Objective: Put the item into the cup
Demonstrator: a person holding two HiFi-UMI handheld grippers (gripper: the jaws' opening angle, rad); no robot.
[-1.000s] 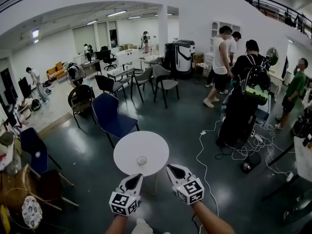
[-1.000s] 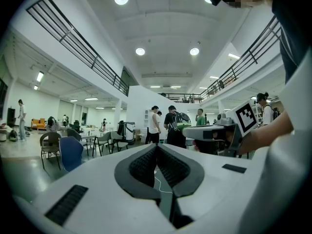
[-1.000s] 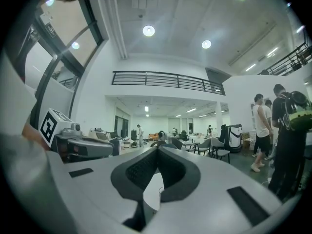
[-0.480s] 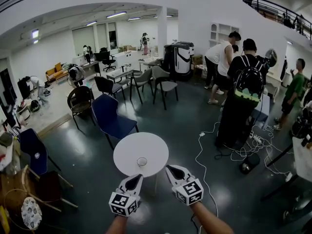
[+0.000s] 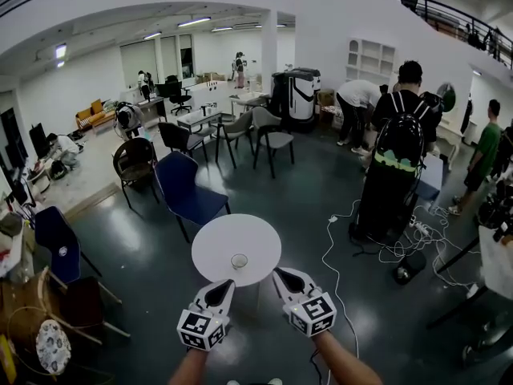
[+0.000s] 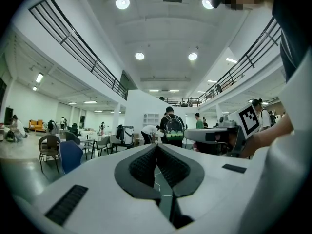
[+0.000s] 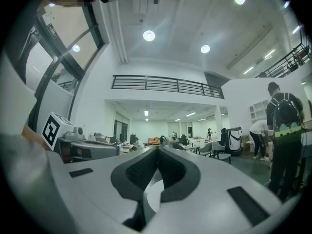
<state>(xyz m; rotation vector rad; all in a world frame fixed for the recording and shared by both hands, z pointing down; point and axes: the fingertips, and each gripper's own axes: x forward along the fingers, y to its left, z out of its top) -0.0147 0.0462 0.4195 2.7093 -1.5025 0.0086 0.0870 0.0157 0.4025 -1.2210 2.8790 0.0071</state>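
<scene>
A small pale cup (image 5: 239, 261) stands near the front edge of a round white table (image 5: 216, 243) in the head view. No loose item shows on the table or in either gripper. My left gripper (image 5: 226, 284) hovers just short of the table's front edge, its jaws shut with nothing between them. My right gripper (image 5: 281, 273) is level with it, to the right of the cup, and its jaws also meet at the tips. In the left gripper view the left gripper (image 6: 157, 147) points out over the room. The right gripper (image 7: 157, 149) likewise looks across the hall.
A blue chair (image 5: 186, 189) stands behind the table, and dark chairs (image 5: 133, 160) further back left. White cables (image 5: 341, 247) lie on the floor to the right. A person with a backpack (image 5: 397, 155) stands at the right, with others around. Cluttered furniture (image 5: 32, 311) fills the left edge.
The table and cup sit slightly further right and lower in the head view. Both grippers keep their places and stay shut. People at the back right have moved; one now bends over.
</scene>
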